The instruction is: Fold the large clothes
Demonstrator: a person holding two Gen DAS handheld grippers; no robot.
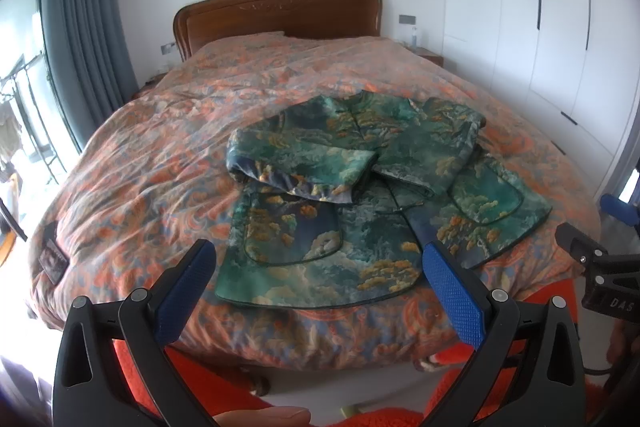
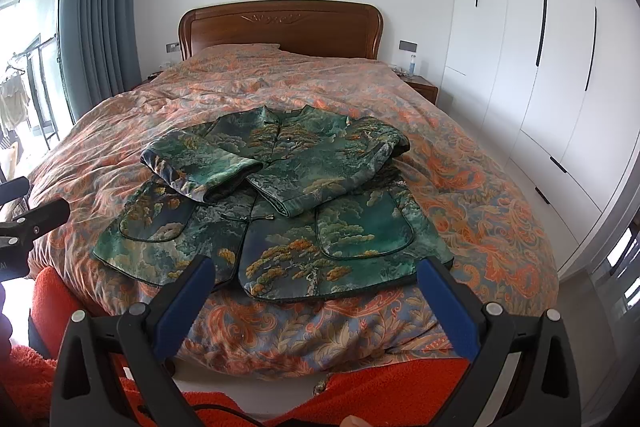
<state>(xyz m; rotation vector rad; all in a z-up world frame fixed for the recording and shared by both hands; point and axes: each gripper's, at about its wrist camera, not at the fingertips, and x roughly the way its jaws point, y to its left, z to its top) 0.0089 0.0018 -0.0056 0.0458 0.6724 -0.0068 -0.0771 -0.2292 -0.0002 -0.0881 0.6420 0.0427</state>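
Left to right. Left claw point(image 1: 320, 269) was spread wide, holding nothing, hovering off the foot of the bed point(image 1: 120, 163). Its blue pads point(image 1: 184, 291) framed the lower hem of the jacket point(image 1: 320, 251), not touching it. At 3 o'clock in the left wrist view, part of the other tool poked in, well apart from the cloth.

The jacket, green with a tree print, lay flat on the bedspread, front up, collar toward the headboard point(image 2: 280, 27) at 12 o'clock. Left sleeve point(image 2: 200, 171) and right sleeve point(image 2: 340, 163) were both folded in across the chest, cuffs meeting near the middle. Two patch pockets showed on the lower panels.

Right claw point(image 2: 316, 281) was wide too, empty, above the hem on its side, the jacket's near corner just past the right pad. Wardrobe point(image 2: 540, 67) sat at 3 o'clock, out of play.

My read: sleeves were done and the body fold was the step in hand. Next move, I judged, called for dropping each claw onto a hem corner, pinching through both front and back layers, then lifting together and carrying the hem toward 12 o'clock over the sleeves. The fabric looked slick and padded, so a shallow pinch might slip or drag the sleeves out of place.
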